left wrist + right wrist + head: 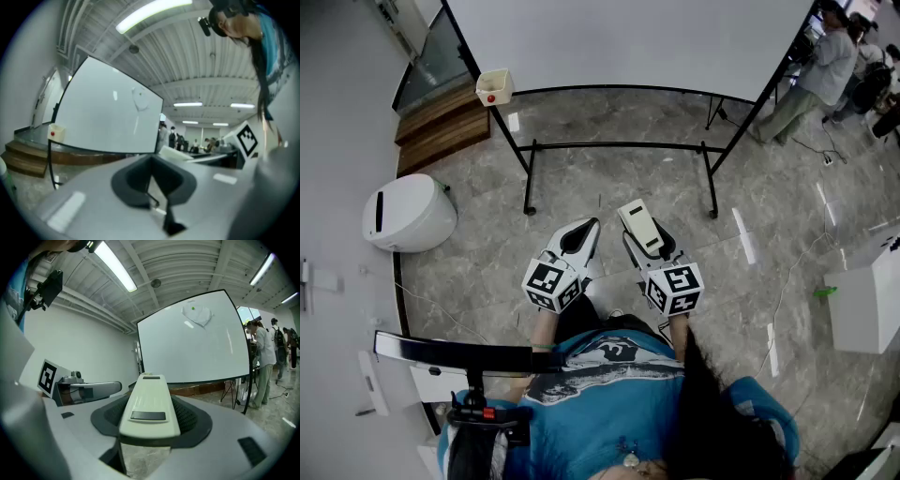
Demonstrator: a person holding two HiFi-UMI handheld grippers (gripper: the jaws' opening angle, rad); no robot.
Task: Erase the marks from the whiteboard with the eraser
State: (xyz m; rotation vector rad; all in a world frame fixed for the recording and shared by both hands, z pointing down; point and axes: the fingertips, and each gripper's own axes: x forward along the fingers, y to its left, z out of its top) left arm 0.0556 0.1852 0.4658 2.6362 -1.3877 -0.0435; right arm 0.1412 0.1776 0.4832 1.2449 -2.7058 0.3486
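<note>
Right tongs, nearest the lens, clamp the eraser lengthwise, its far end aimed at the whiteboard, which stands well apart across the floor. Left tongs are closed on nothing. Faint marks sit high on the board. Advisable: step close, press the eraser's working face flat, and wipe in overlapping strokes.

White bin left; wooden step; bystanders upper right

Open office/lab; whiteboard on stand; strip lights; ppl nearby.
</note>
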